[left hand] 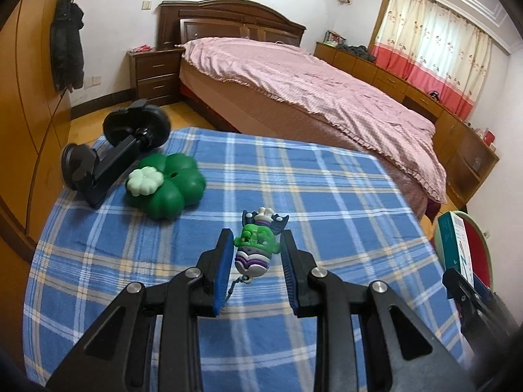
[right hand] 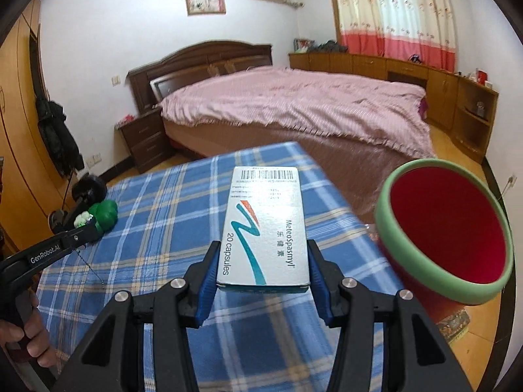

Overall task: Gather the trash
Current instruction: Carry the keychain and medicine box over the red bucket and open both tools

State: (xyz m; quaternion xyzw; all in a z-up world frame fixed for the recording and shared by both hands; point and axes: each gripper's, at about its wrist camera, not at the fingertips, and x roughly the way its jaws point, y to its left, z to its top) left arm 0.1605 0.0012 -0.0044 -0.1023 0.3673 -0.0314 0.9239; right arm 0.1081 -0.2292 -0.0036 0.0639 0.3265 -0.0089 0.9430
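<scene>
My right gripper point(right hand: 261, 261) is shut on a white medicine box point(right hand: 264, 228) with a teal stripe, held above the blue plaid table point(right hand: 157, 202). A red bin with a green rim point(right hand: 444, 228) stands just right of the box, tilted toward me. My left gripper point(left hand: 256, 245) is open around a small green and purple toy keychain point(left hand: 256, 245) lying on the plaid cloth point(left hand: 327, 189); the pads point(left hand: 222, 261) stand on each side of it, apart from it. The box point(left hand: 456, 241) and right gripper show at the right edge of the left wrist view.
A green clover-shaped object point(left hand: 166, 186) and a black phone stand point(left hand: 114, 156) lie at the table's far left. A bed with a pink cover point(left hand: 310, 88) stands beyond the table. Wooden wardrobe on the left, low cabinets under the curtains on the right.
</scene>
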